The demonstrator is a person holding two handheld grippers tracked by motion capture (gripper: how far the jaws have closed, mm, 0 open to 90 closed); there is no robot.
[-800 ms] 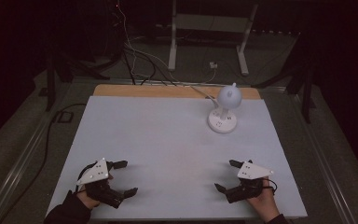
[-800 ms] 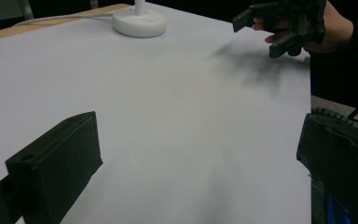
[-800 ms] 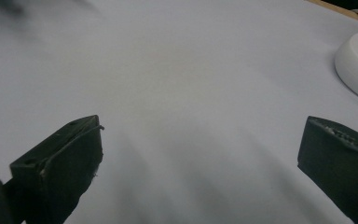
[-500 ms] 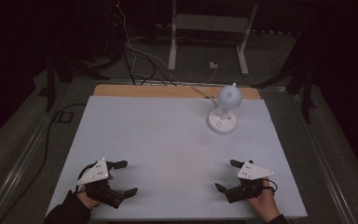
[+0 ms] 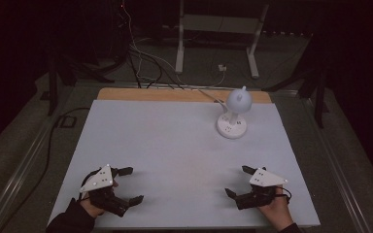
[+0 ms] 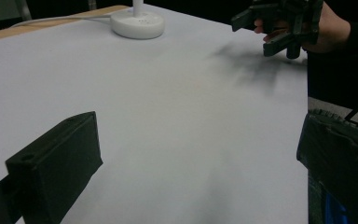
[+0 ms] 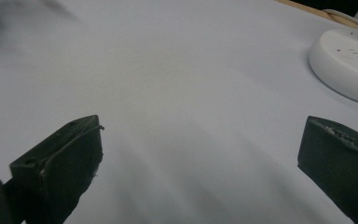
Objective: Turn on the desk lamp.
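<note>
A white desk lamp (image 5: 234,114) with a round base and a globe head stands at the back right of the pale table (image 5: 175,145); its base appears in the left gripper view (image 6: 136,23) and the right gripper view (image 7: 347,63). My left gripper (image 5: 130,185) rests near the front left edge, open, nothing between its jaws. At the front right my right gripper (image 5: 238,180) is held low over the table, open and empty too. The left gripper view shows the other hand with the right gripper (image 6: 279,23) far off.
A white cable (image 5: 204,92) runs from the lamp over the wooden strip (image 5: 141,93) at the table's back edge. Behind the table, cables and a metal stand (image 5: 218,39) sit on the dark floor. The table's middle is bare.
</note>
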